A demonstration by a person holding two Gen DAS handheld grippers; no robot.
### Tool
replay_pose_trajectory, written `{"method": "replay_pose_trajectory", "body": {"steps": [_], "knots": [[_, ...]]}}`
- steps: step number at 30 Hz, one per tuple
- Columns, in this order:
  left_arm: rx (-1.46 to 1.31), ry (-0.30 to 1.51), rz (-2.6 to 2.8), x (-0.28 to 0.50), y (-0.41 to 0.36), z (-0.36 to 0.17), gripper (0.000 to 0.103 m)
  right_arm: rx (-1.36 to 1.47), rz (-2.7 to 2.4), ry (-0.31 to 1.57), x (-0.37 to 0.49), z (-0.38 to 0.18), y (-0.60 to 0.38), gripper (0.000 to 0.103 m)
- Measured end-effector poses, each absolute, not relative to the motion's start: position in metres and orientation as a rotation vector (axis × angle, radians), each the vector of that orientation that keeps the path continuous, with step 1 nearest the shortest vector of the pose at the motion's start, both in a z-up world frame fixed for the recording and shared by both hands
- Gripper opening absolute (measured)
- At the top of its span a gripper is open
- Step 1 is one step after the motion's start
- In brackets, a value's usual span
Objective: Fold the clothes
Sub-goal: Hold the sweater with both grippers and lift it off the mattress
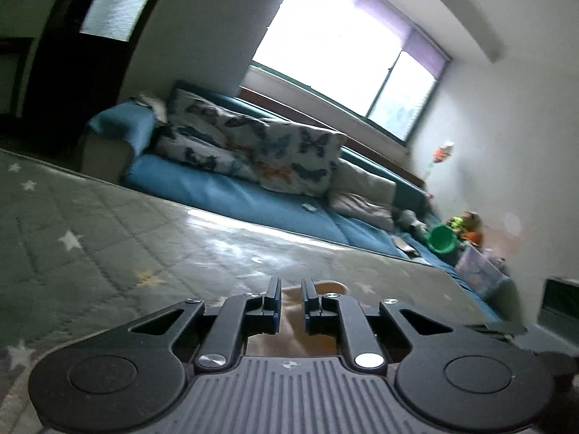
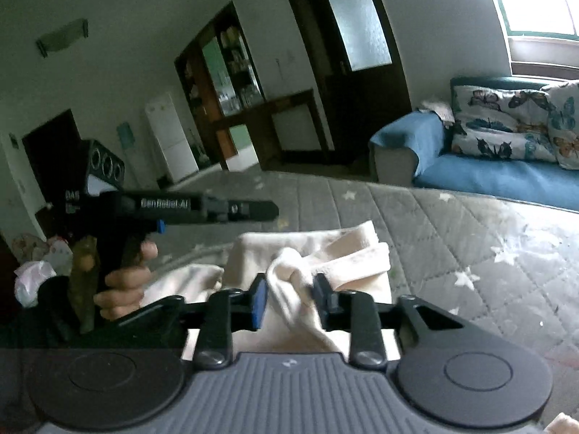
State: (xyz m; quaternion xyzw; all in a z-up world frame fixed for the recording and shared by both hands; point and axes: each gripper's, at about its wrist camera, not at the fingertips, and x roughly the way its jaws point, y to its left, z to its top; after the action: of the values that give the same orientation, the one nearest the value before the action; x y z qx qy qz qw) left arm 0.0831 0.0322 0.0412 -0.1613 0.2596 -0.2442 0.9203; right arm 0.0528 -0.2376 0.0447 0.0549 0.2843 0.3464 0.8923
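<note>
The cream-coloured soft garment (image 2: 289,282) lies bunched on the grey quilted star-patterned mat (image 2: 452,238), and a knot of its fabric sits between the fingers of my right gripper (image 2: 289,289); the jaws stand apart around that fold, and I cannot tell whether they pinch it. My left gripper (image 1: 291,289) hangs above a strip of the same cloth, its jaws narrowly parted with only a slim gap between them, nothing clearly clamped. In the right wrist view that left tool appears as a black pistol-shaped body held in a hand (image 2: 123,282), just to the left of the garment. Beyond the mat stands a blue sofa (image 1: 224,188) carrying butterfly-print cushions (image 1: 282,155), under a bright window (image 1: 343,54).
</note>
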Motion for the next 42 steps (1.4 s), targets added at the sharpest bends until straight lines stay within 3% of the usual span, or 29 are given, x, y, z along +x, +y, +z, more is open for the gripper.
{"method": "replay_pose_trajectory", "body": {"steps": [2, 6, 11, 13, 25, 28, 30, 33, 37, 42], "knots": [[-0.325, 0.529, -0.467, 0.082, 0.034, 0.042, 0.018, 0.087, 0.716, 0.596, 0.049, 0.048, -0.231, 0.039], [-0.328, 0.533, -0.412, 0.086, 0.04, 0.04, 0.027, 0.03, 0.67, 0.615, 0.045, 0.047, -0.22, 0.055], [-0.324, 0.587, -0.361, 0.091, 0.044, 0.036, 0.043, 0.03, 0.585, 0.669, 0.047, 0.044, -0.214, 0.055], [-0.328, 0.631, -0.354, 0.095, 0.045, 0.034, 0.045, 0.03, 0.551, 0.69, 0.048, 0.043, -0.212, 0.055], [-0.316, 0.74, -0.356, 0.104, 0.041, 0.023, 0.043, -0.062, 0.563, 0.697, 0.035, 0.03, -0.181, 0.047], [-0.321, 0.747, -0.369, 0.104, 0.039, 0.02, 0.042, -0.095, 0.567, 0.674, 0.03, 0.029, -0.173, 0.033], [-0.324, 0.748, -0.374, 0.104, 0.039, 0.019, 0.035, -0.091, 0.546, 0.659, 0.029, 0.03, -0.175, 0.02], [-0.327, 0.735, -0.368, 0.103, 0.041, 0.02, 0.03, -0.084, 0.513, 0.637, 0.029, 0.032, -0.178, 0.011], [-0.329, 0.706, -0.364, 0.101, 0.042, 0.022, 0.019, -0.059, 0.436, 0.59, 0.033, 0.041, -0.191, 0.008], [-0.33, 0.639, -0.37, 0.096, 0.044, 0.029, 0.015, 0.001, 0.319, 0.526, 0.036, 0.056, -0.217, 0.007]]}}
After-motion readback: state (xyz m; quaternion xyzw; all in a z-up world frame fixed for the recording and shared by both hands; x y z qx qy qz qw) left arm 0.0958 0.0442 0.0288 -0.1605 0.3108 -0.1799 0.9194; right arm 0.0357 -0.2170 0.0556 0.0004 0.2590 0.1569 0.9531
